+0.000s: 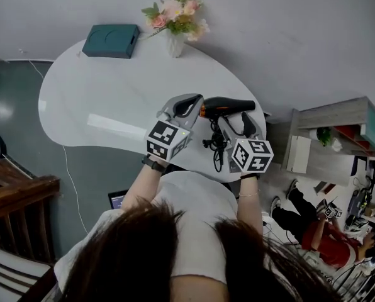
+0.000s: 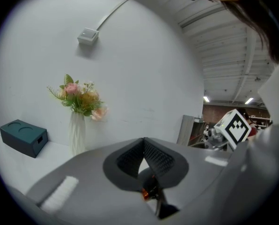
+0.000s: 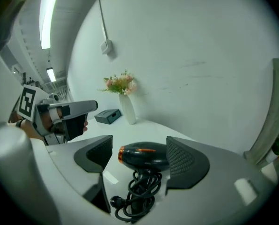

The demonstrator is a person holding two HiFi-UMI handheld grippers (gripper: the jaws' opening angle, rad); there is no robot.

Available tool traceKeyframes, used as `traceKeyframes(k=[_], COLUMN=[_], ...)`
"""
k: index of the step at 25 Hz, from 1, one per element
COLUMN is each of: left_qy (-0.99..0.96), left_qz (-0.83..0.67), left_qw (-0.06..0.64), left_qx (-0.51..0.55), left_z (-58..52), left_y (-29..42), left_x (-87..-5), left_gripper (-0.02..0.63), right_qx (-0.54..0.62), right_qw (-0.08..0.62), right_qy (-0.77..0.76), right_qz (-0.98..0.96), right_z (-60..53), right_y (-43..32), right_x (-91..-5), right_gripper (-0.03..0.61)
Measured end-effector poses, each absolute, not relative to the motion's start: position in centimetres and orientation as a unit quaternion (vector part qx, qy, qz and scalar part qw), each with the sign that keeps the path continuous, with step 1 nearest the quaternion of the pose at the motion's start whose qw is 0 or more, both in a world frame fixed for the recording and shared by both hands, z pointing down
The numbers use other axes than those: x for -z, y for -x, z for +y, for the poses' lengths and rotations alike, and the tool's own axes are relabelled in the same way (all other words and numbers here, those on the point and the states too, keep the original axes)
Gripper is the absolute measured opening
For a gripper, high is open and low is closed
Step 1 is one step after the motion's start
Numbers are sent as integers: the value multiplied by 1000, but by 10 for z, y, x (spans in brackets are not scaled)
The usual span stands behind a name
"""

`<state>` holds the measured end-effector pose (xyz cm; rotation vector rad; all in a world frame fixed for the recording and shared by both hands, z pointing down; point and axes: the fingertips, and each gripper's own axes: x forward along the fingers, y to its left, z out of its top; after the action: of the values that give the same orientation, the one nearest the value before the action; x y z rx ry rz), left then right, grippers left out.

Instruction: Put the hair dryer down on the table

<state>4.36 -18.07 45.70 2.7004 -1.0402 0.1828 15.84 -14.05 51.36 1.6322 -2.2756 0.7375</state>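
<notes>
Left tool (image 2: 143, 144): you hold it clenched on nothing.
Right tool (image 3: 138, 146): released, your jaws spread.
Hair dryer (image 3: 146, 156): between those jaws, lower centre, on the worktop (image 3: 130, 128).

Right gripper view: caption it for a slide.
Black hair dryer, cord coiled, between jaws of the open right gripper, over a white table; flower vase behind.

Workshop-like studio, suggested by a white rounded table (image 1: 80, 106) set against a bare wall (image 1: 269, 30), a vase of flowers (image 1: 175, 39) and a teal box (image 1: 111, 41) staged on it, open shelving (image 1: 338, 128) alongside, tube lights (image 3: 46, 13) hung from a ribbed industrial ceiling (image 2: 233, 46), a seated person (image 1: 313, 228) seen beyond
</notes>
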Motion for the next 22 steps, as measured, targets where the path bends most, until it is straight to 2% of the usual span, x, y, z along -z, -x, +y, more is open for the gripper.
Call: traceKeyframes(k=[7,13,17,22], left_qy=[-927,-931,-935,-937], left_qz=[-357,-353,-347,-344], left_qw=[105,85,71,63], left_qx=[-50,-35,-23,-13], left_z=[-186,-188,-189,-189], left_y=[-46,-48,-53,-55], left_x=[-439,-417,-401,-388], left_gripper=[58,58,58,58], right_qx=[-185,-120,-106,-97], right_qw=[82,32,21,14], right_qy=[-556,-568,-565,-570], right_qz=[-806,-813,-818,-816], right_z=[-153,-156,-158,-160], right_y=[-156,-164,-169,-179], right_x=[-450,-393,-373,-362], right_gripper=[348,246,205,102])
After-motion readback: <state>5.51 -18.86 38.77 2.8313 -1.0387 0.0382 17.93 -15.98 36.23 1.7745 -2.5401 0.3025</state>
